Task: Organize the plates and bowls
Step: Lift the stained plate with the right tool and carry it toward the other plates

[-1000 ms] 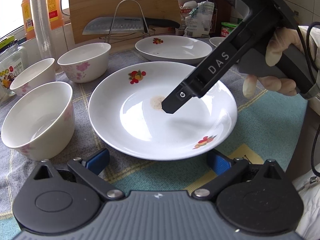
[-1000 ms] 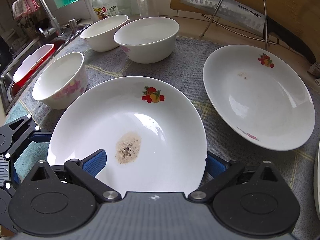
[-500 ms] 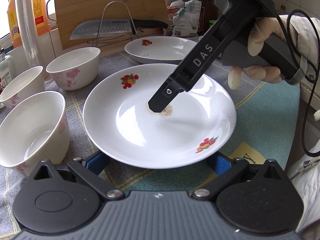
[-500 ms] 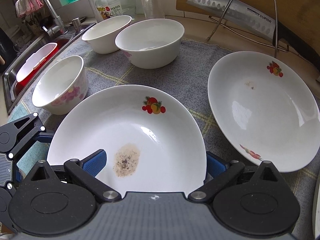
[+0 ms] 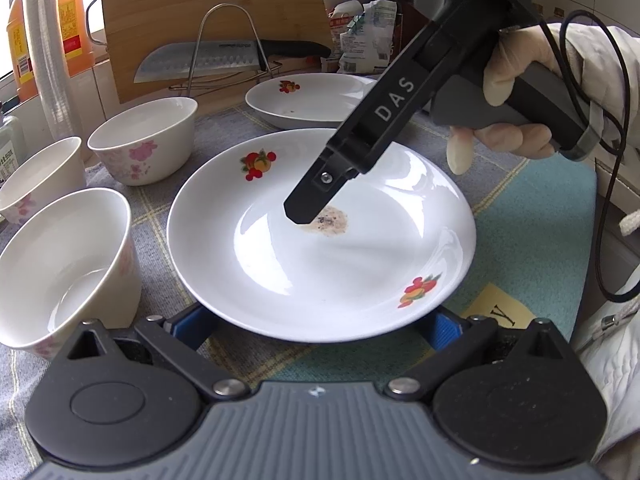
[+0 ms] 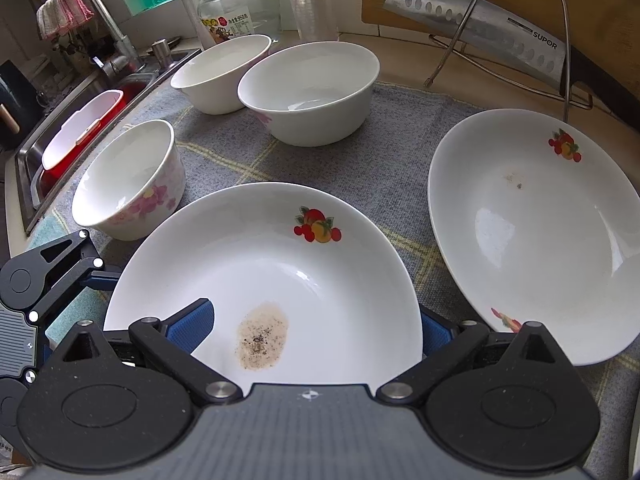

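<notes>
Both claws have crept in on the near plate point(image 5: 320, 236) since a second ago: the right claw point(image 6: 316, 326) now reaches further over its rim, past the brown speckled smear point(image 6: 262, 336) in the well, while the left claw point(image 5: 318, 326) has slid closer so the plate's near edge sits between its blue pads. Standing beside the worktop, I see both claws spread wide and holding nothing; in the left view the right claw's dark finger hovers just above the smear, and I cannot tell if it touches the glaze. The near plate lies flat on the grey checked cloth point(image 6: 400, 152) towards the front edge of the worktop, the second plate point(image 6: 532, 236) well apart to its right near the knife rack point(image 6: 520, 32), and three bowls point(image 6: 308, 92) stand along the left side by the sink point(image 6: 92, 120). The step in hand looks like picking this plate up to stack it on the other. To do it well, I would bite the rim squarely, one pad under and one over, close firmly before lifting because glazed ware is slippery, keep it level, and clear the nearest bowl point(image 5: 60, 264), which stands just beside the plate's left edge.
</notes>
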Motion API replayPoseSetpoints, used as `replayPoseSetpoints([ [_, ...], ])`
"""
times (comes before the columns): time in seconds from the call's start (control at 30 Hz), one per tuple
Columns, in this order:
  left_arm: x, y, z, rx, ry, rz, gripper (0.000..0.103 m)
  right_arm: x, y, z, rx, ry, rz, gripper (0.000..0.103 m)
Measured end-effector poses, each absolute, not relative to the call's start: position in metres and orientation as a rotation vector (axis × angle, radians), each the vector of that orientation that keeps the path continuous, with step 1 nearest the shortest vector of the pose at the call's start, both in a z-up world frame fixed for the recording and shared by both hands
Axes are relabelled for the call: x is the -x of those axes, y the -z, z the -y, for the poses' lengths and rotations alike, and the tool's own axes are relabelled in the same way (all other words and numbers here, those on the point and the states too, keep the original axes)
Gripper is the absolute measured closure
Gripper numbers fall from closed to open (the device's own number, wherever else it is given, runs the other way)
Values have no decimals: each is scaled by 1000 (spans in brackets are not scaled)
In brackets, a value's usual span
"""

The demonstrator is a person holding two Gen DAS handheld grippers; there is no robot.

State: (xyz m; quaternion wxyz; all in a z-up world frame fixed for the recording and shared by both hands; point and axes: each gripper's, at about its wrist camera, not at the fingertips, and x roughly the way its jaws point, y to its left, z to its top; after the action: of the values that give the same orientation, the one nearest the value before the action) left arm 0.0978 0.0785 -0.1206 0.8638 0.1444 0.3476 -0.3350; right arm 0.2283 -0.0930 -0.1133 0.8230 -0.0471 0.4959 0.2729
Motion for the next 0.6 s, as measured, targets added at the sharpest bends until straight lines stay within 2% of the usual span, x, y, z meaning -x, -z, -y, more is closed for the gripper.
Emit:
replayPoseSetpoints([
  [0.6, -98, 120, -77, -328, 704, -716, 0, -229, 111, 97, 93, -579, -1061, 9],
])
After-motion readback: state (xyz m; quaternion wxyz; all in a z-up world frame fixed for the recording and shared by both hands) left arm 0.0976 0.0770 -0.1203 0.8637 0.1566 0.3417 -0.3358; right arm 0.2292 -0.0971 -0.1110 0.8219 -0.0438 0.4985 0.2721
